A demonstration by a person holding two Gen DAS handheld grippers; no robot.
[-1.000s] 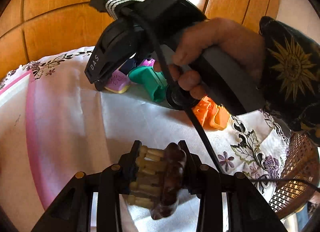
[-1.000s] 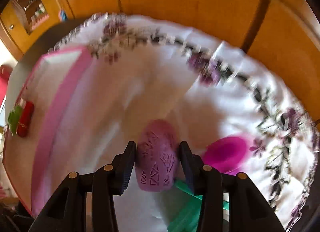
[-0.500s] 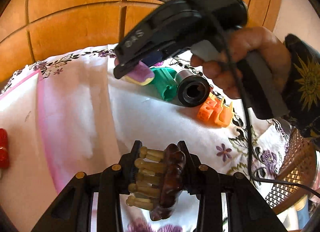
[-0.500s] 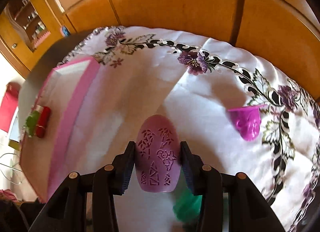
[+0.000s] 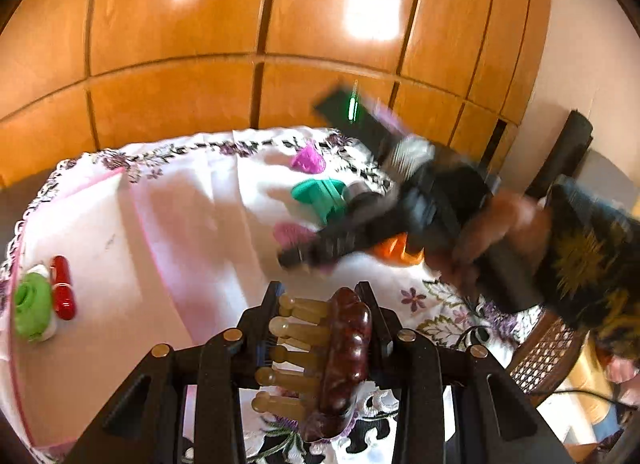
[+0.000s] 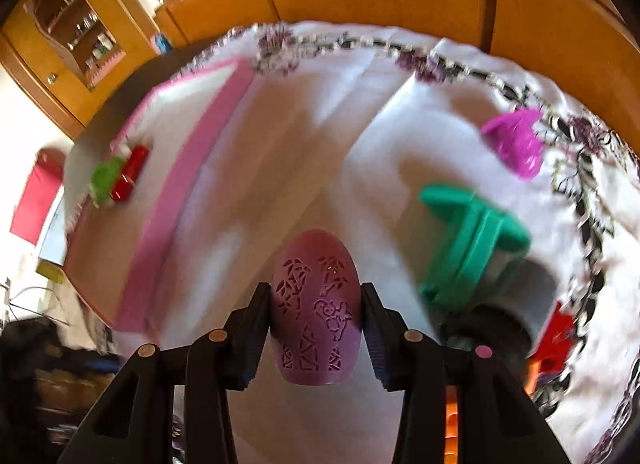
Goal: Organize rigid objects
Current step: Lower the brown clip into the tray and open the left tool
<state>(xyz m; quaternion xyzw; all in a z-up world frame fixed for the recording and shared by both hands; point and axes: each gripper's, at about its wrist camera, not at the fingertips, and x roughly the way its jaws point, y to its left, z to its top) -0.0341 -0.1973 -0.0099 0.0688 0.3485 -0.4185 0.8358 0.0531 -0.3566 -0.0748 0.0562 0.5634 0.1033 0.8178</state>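
Observation:
My left gripper (image 5: pixel 320 300) is shut on a dark brown wooden massager (image 5: pixel 344 348) with tan pegs and holds it above the flowered tablecloth (image 5: pixel 224 223). In the right wrist view my right gripper (image 6: pixel 315 292) is shut on a purple openwork egg (image 6: pixel 316 328), which hangs over the cloth's middle. The left wrist view shows that right gripper (image 5: pixel 300 258) blurred, in a hand (image 5: pixel 492 232) coming from the right, the egg (image 5: pixel 290 232) at its tip. A green plastic piece (image 6: pixel 472 248), a magenta cup (image 6: pixel 516 143) and an orange piece (image 5: pixel 396 252) lie on the cloth to the right.
A white board with a pink border (image 6: pixel 188 191) covers the table's left side. On it lie a red cylinder (image 5: pixel 63 288) and a green-and-white item (image 5: pixel 32 306). A metal cylinder (image 6: pixel 492 328) sits by the green piece. Wooden panels stand behind; a cane chair (image 5: pixel 548 348) is at right.
The left gripper has risen with the massager, bringing the red and green items into view. The right gripper has carried the purple egg lower and leftwards, away from the green piece.

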